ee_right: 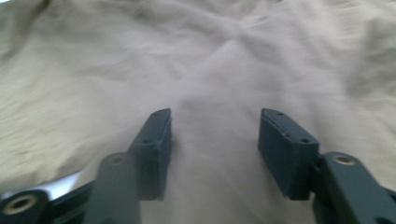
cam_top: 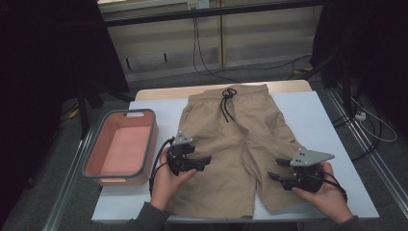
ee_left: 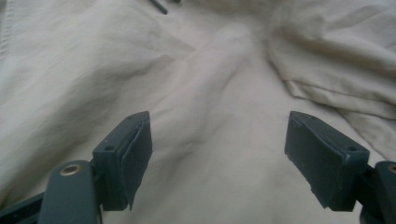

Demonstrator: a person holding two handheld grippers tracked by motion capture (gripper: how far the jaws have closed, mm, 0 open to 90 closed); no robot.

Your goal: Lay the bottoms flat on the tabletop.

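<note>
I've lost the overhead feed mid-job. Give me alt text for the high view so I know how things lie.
A pair of tan cotton shorts with a black drawstring lies flat on the white-topped table, waistband away from the person. The left tool and right tool, both open, rest over the two legs, pointing at each other. An empty pink plastic bin with a grey rim sits left of the shorts.
</note>
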